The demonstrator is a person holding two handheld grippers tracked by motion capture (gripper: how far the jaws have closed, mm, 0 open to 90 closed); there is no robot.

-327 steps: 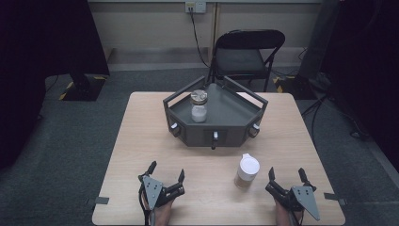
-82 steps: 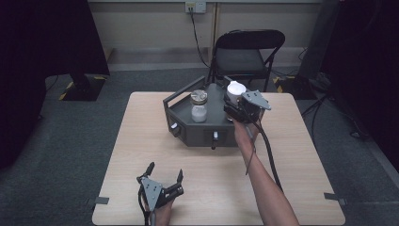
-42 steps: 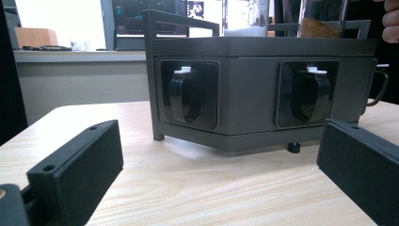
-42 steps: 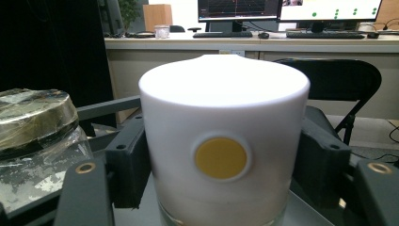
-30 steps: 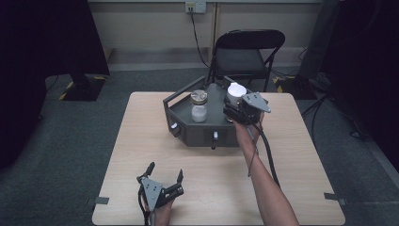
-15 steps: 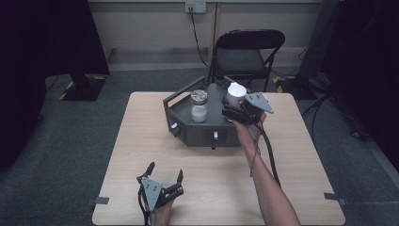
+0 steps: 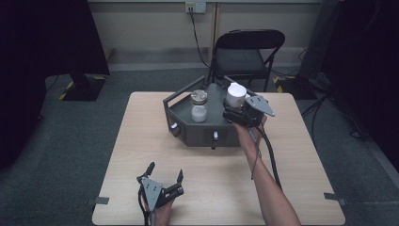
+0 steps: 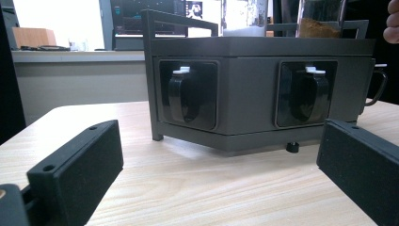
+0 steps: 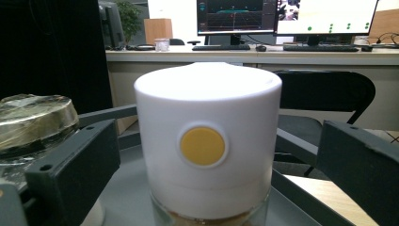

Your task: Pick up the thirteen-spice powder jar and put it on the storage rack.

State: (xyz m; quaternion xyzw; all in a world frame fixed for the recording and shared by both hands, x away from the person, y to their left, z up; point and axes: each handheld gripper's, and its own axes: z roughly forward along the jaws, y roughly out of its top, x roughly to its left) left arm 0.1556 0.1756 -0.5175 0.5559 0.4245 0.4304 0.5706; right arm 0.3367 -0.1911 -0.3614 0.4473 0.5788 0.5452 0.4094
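White-capped jar (image 9: pixel 207 141) stands on the grey tray (image 7: pixel 181 113).
Right hand-held gripper (image 7: pixel 236 113) spread wide around it; left hand-held gripper (image 7: pixel 164 181), at 6 o'clock on the worktop (image 7: pixel 141 141), wide, empty.

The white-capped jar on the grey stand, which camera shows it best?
The right gripper view: the white-capped jar sits close between open jaws, its yellow dot and brown contents plain. The high view shows it small, on the grey stand by the right gripper. The left gripper view shows just its lower part above the stand.

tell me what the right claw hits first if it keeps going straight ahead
Most likely the white-capped glass jar with the yellow dot, standing on the dark grey tray directly ahead between the right claw's open jaws.
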